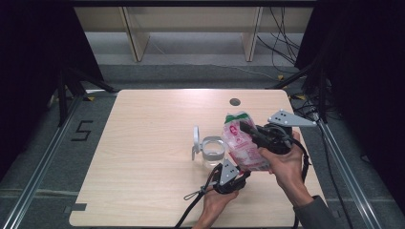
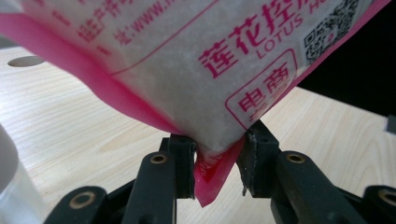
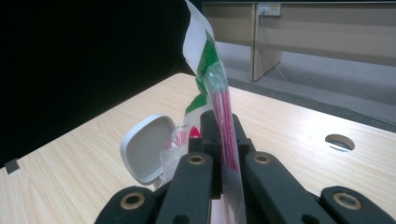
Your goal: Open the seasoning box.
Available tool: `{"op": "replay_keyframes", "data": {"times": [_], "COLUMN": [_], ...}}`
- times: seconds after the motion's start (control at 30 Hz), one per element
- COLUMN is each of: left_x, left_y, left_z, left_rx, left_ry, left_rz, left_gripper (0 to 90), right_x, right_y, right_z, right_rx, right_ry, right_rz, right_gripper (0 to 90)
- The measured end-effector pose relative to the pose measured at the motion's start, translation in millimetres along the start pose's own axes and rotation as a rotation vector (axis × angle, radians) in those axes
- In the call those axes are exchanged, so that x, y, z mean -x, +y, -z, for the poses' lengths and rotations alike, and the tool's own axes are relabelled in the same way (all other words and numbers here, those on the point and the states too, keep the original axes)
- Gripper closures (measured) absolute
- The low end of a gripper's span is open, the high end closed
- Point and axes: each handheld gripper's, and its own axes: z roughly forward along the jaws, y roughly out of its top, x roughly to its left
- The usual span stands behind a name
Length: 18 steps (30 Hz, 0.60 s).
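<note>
A pink and white bag [image 1: 242, 143] hung above the counter [image 1: 143, 157], held off the surface between 2 hand-held grippers. Its long axis ran roughly from 12 o'clock to 6 o'clock in the high view, tilted, with the green and white top edge pointing toward 12 o'clock and the bottom corner toward 6 o'clock.

The right hand-held gripper [image 1: 248, 130] came in from 3 o'clock and was clamped together on the upper part of the bag; in the right gripper view its black jaws pinched the flattened top of the bag [image 3: 219, 107], which rose straight up from between them, thin edge toward the camera.

The left hand-held gripper [image 1: 232, 179] sat at 6 o'clock of the bag, below its lower end. In the left gripper view the bag's bottom corner [image 2: 215, 154] lay between the 2 jaws, whose pads [image 2: 254, 154] pressed against it from either side, a pink seam tip poking down past them.

A clear container [image 1: 213, 149] with its white lid [image 1: 196, 138] flipped open stood on the counter just beside the bag, at its 9 o'clock. The lid [image 3: 147, 149] also showed in the right gripper view, at 9 o'clock of the jaws. A round hole [image 1: 234, 101] in the counter lay toward 12 o'clock.
</note>
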Motion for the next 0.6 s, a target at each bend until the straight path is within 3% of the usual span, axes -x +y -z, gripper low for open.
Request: {"op": "replay_keyframes", "data": {"times": [0.03,0.1,0.17,0.23,0.33,0.4,0.43,0.47,0.53,0.6], "left_x": [0.7,0.3,-0.1,-0.6,-1.7,-1.7,-1.5,-1.5,-1.5,-1.3], "left_y": [-0.3,0.1,0.5,-0.2,-1.7,-1.9,-2.0,-2.0,-1.7,-1.4], "left_z": [-0.4,-0.8,-2.5,-2.8,-4.4,-5.1,-5.2,-5.2,-6.4,-7.4], "left_rx": [0.016,0.021,0.035,0.037,0.047,0.051,0.050,0.049,0.053,0.051], "left_ry": [0.011,0.023,0.013,0.031,0.017,0.020,0.023,0.025,0.023,0.018], "left_rz": [0.028,0.032,0.051,0.044,0.051,0.051,0.047,0.043,0.046,0.047], "left_gripper": [69.0,69.1,69.3,69.5,69.6,69.7,69.7,69.8,69.8,69.9], "right_x": [0.4,-3.0,-4.9,-7.8,-9.6,-11.6,-10.6,-10.0,-10.6,-9.8], "right_y": [1.7,6.5,9.0,10.1,12.1,12.5,12.3,13.2,13.5,13.1], "right_z": [-3.3,-8.1,-14.0,-19.6,-23.5,-26.0,-28.3,-28.6,-30.6,-31.8], "right_rx": [0.002,-0.020,-0.030,-0.032,-0.068,-0.080,-0.058,-0.078,-0.080,-0.071], "right_ry": [0.007,-0.006,-0.008,-0.002,0.007,-0.012,-0.007,-0.002,0.012,-0.003], "right_rz": [0.015,0.011,0.047,0.054,0.062,0.055,0.067,0.067,0.037,0.057], "right_gripper": [90.0,90.0,90.0,90.0,90.0,90.0,90.0,90.0,90.0,90.0]}}
